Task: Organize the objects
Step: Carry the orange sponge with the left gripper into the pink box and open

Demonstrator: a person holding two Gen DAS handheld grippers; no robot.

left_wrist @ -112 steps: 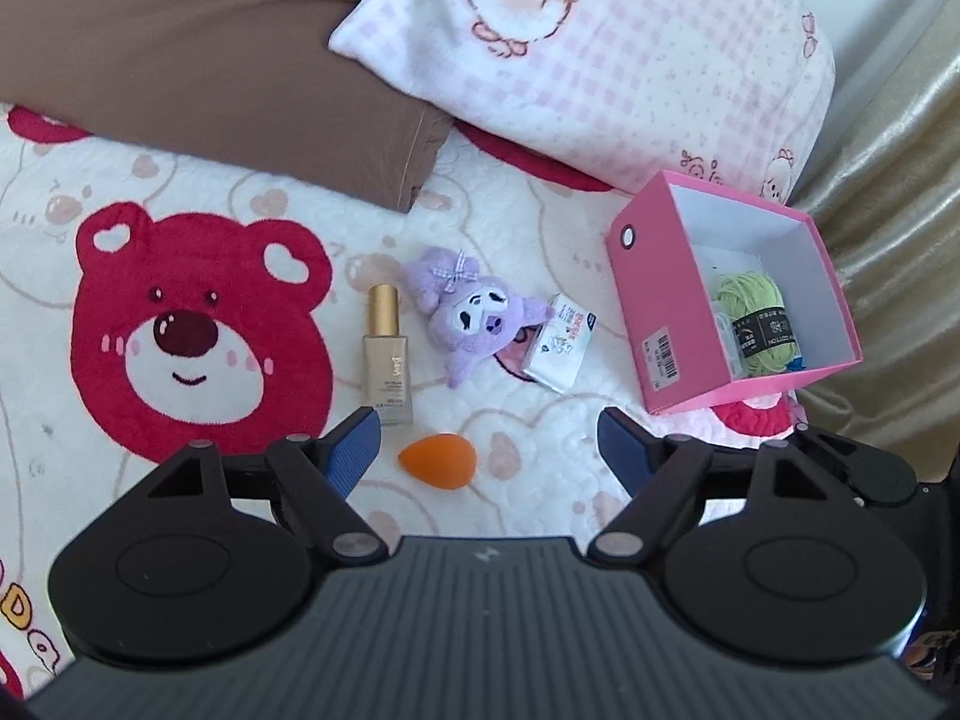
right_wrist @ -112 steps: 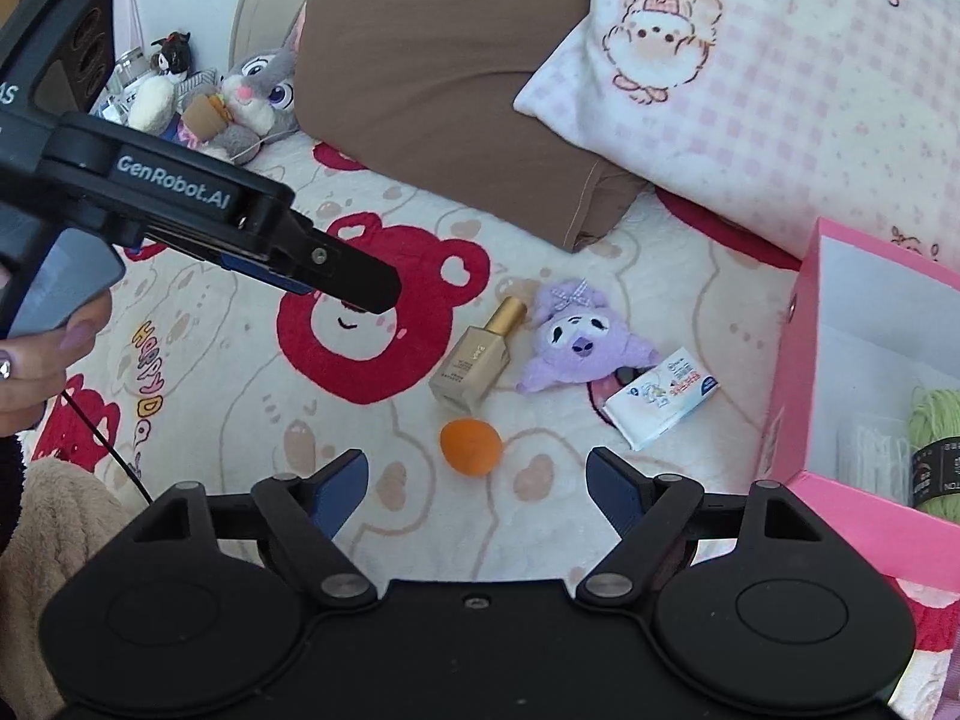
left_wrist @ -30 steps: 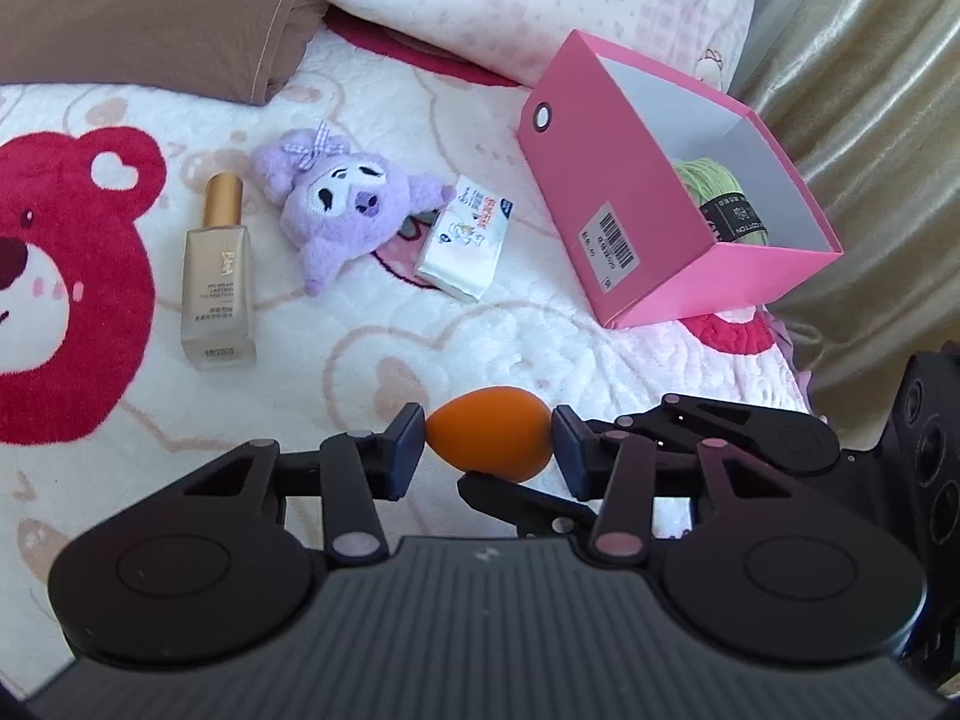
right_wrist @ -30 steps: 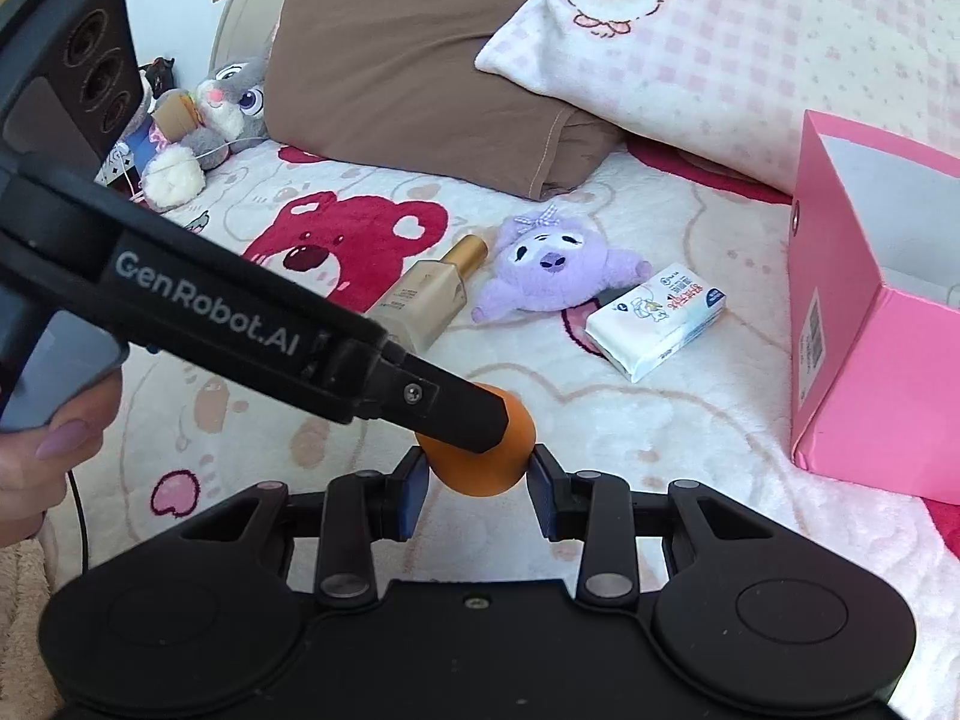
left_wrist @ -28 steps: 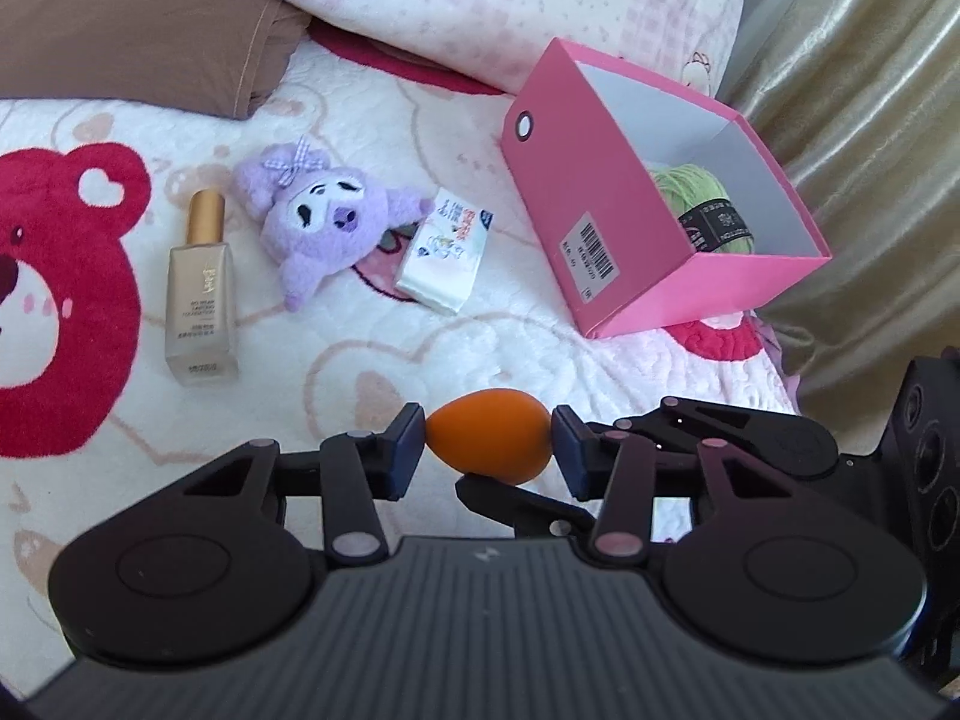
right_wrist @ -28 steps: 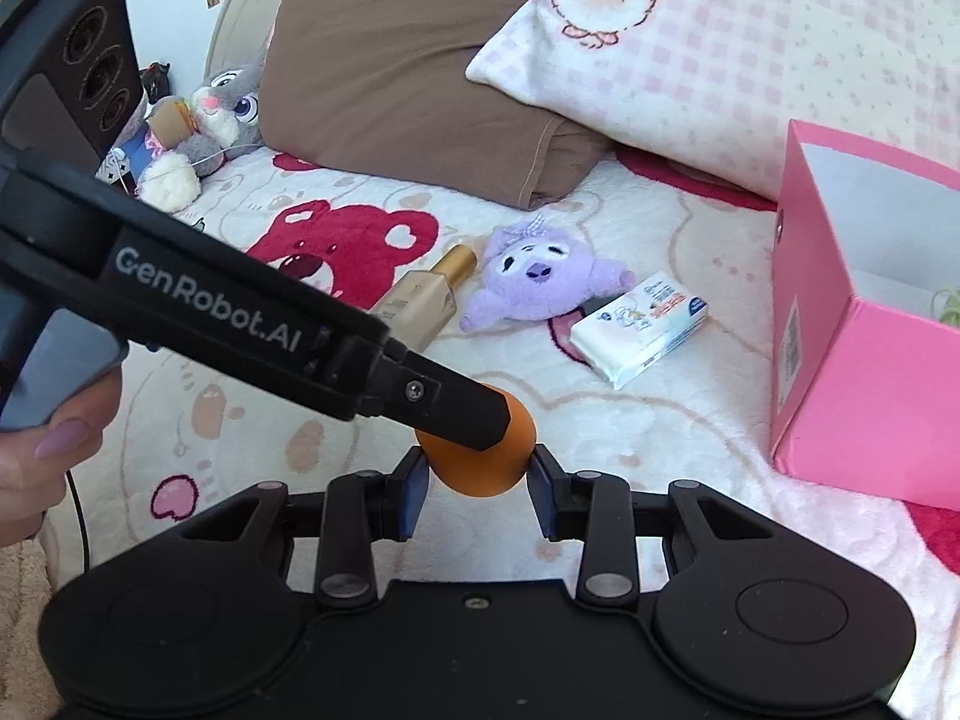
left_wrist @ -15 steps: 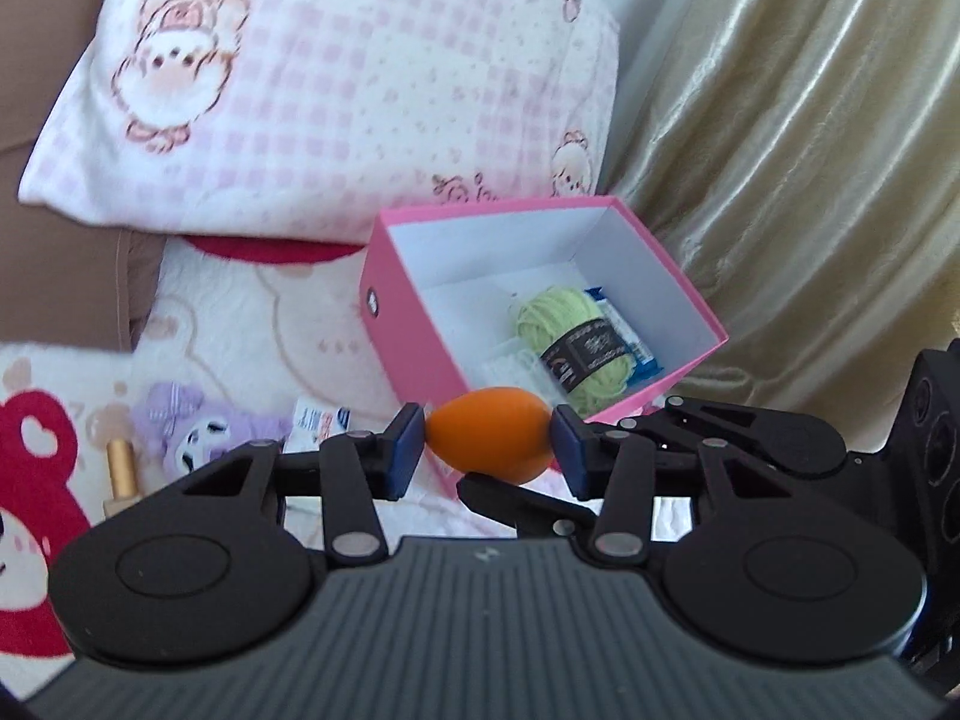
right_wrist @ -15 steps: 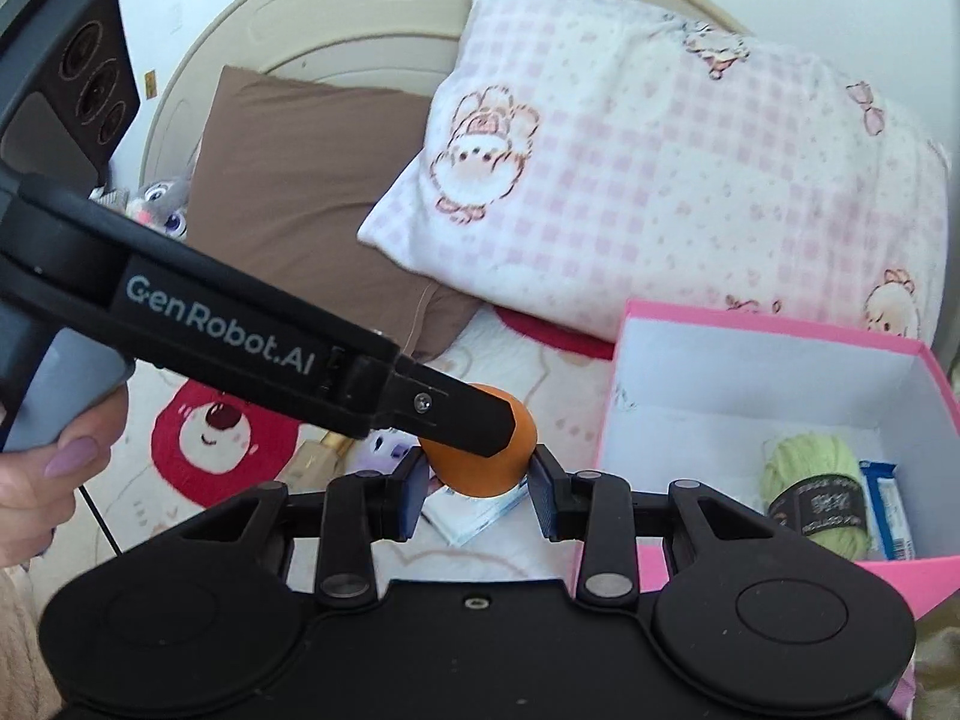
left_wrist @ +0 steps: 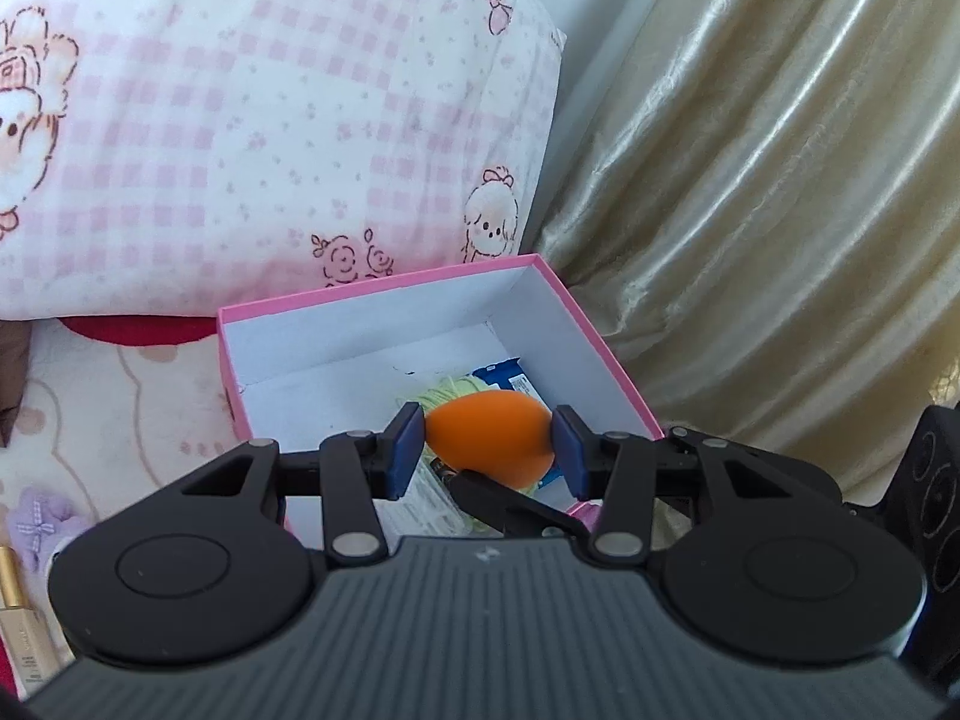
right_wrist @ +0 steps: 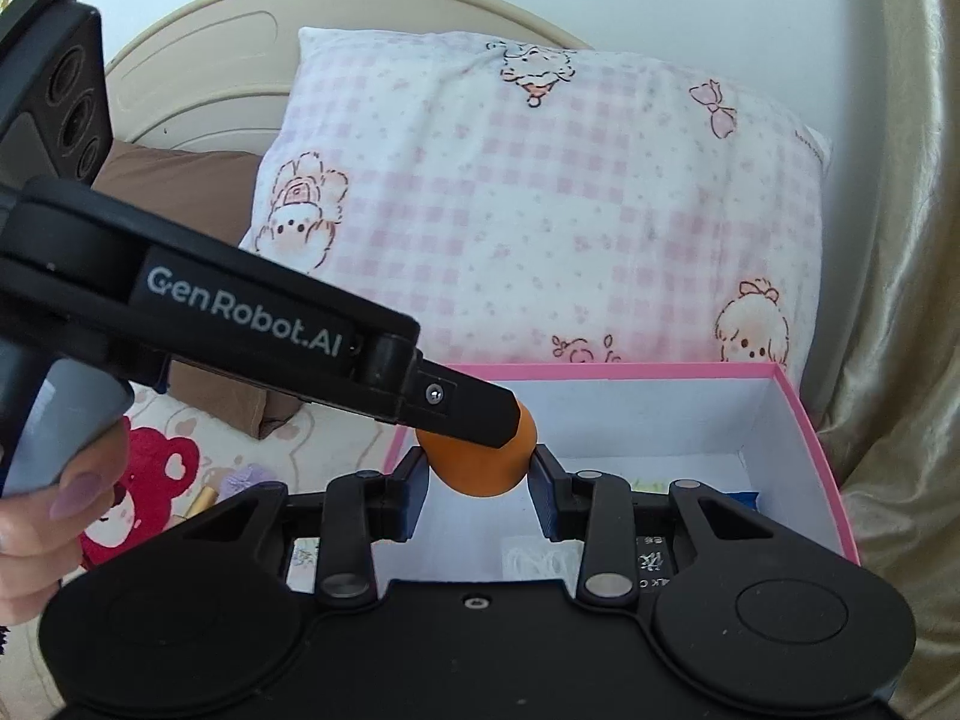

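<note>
Behind left tongs (left_wrist: 487, 445): purple plush (left_wrist: 37, 517), right-view hand (right_wrist: 57, 516).

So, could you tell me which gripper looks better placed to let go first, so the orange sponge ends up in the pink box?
Probably the right gripper: the left gripper clamps the orange egg-shaped sponge end to end over the open pink cardboard box, so it could do the drop.

I'm working in a home bedrm: bed w/ pink checked pillow (right_wrist: 540, 210), brown pillow (right_wrist: 180, 192), curved headboard (right_wrist: 198, 60), gold curtain (left_wrist: 780, 180) hanging beside.
</note>
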